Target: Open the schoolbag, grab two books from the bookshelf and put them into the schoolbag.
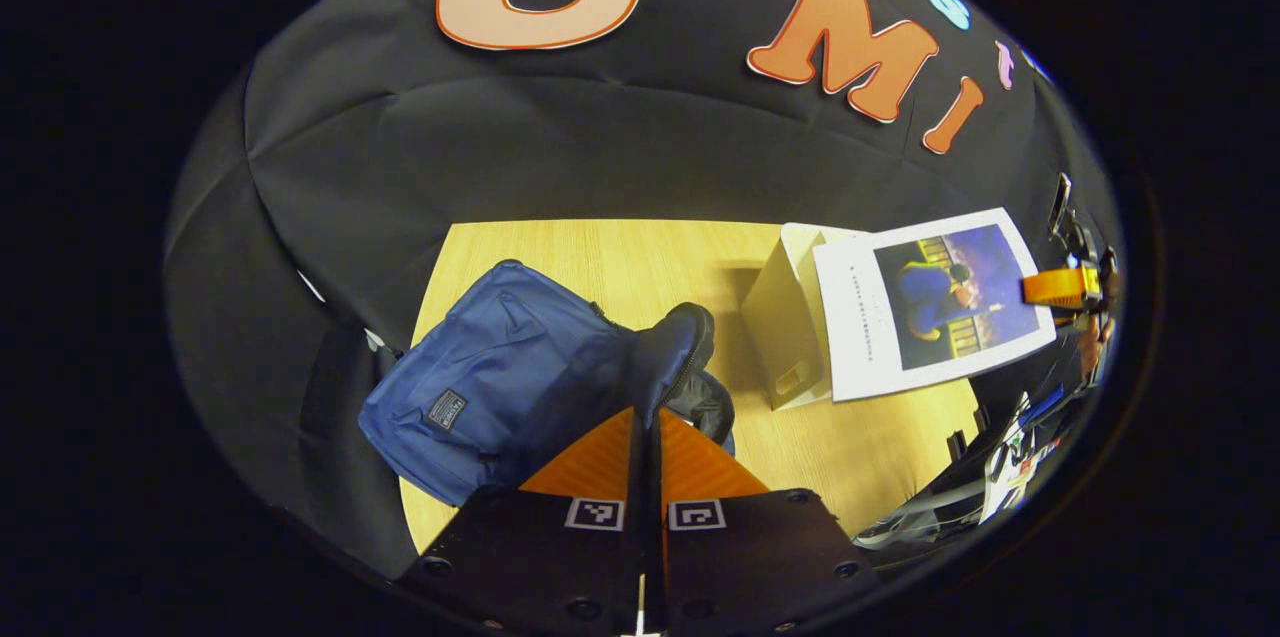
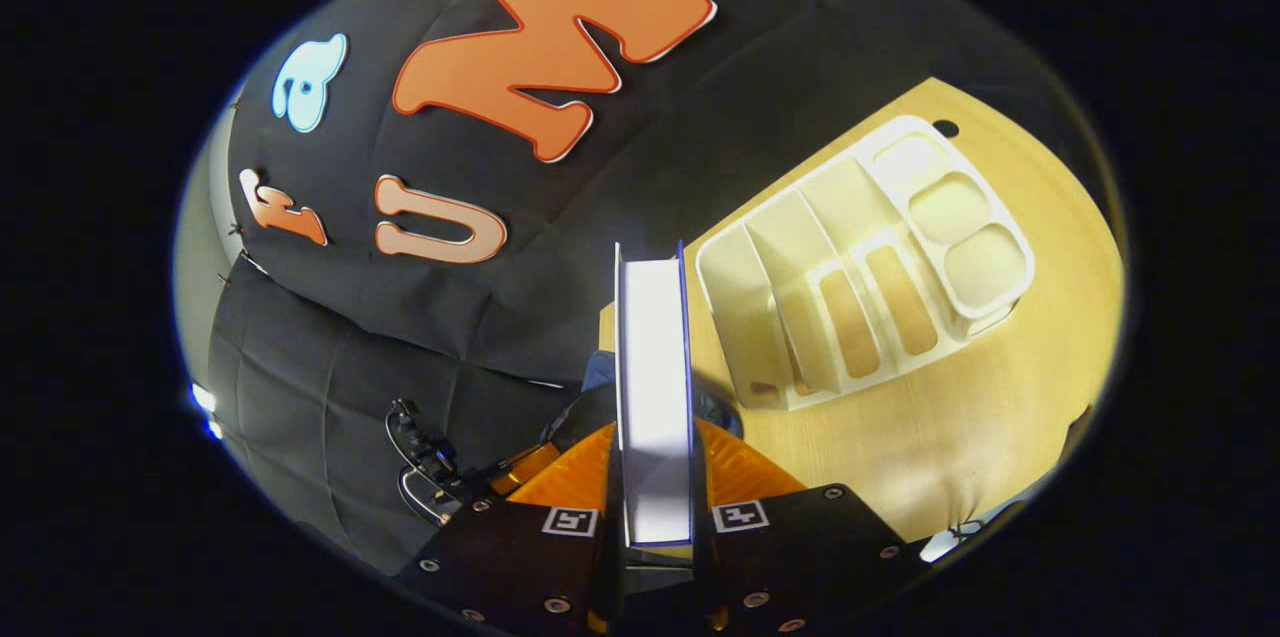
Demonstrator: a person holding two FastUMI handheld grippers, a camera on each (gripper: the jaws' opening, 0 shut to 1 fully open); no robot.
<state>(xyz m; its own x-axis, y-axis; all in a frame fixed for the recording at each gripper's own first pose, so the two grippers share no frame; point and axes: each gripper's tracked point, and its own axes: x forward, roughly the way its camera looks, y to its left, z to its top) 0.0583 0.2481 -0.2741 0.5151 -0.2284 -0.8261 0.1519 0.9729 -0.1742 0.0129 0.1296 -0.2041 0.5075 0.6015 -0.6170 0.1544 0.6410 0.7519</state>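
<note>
The blue schoolbag (image 1: 480, 387) lies on the wooden table (image 1: 620, 257) in the left gripper view. My left gripper (image 1: 648, 414) is shut on its dark upper flap (image 1: 675, 342), which stands lifted. To the right, a book (image 1: 930, 302) with a picture cover hangs in front of the white bookshelf (image 1: 785, 317), held by my right gripper (image 1: 1065, 287). In the right gripper view the same book (image 2: 655, 357) stands edge-on between the fingers of my right gripper (image 2: 655, 429), which is shut on it. A bit of the blue bag (image 2: 598, 372) shows just beyond it.
The white bookshelf (image 2: 800, 189) has several compartments, and they look bare from above. It stands on the table (image 2: 980, 417) to the right of the book. Black cloth wall rises behind the table. Cables and dark gear (image 1: 1010, 447) sit past the table's right edge.
</note>
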